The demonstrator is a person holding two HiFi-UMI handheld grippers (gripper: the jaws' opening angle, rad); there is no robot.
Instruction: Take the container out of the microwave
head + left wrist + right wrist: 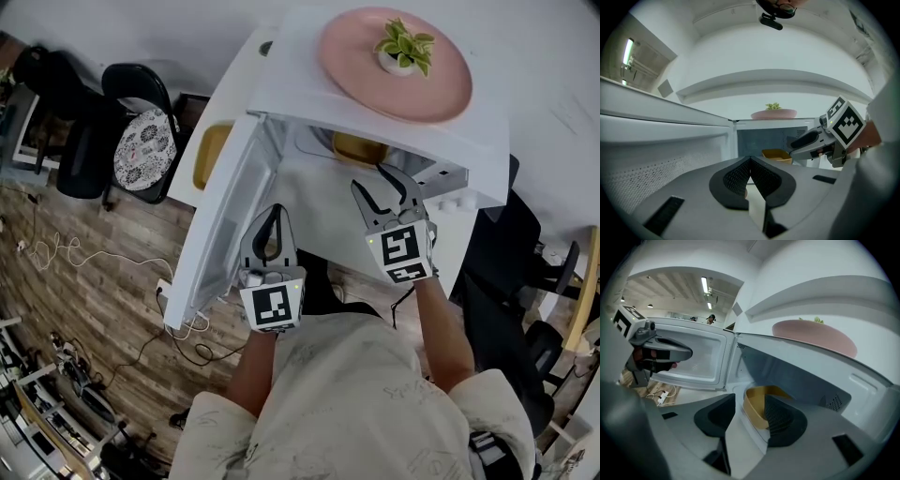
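I see the microwave (291,70) door (220,234) swung open on the left. My left gripper (274,214) hangs just right of it, jaws pressed together on nothing. My right gripper (370,178) sits at the cavity mouth, jaws wide. The yellow container (757,406) shows between them, inside the microwave. On top rests a pink plate (352,66) with a small plant (405,45).

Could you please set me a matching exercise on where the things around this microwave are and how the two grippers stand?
Things:
1. container
2. pink plate
3. left gripper
4. right gripper

Place or state:
A. jaws apart
B. inside the microwave
C. jaws together
D. on top of the microwave

Pairs: 1-B, 2-D, 3-C, 4-A
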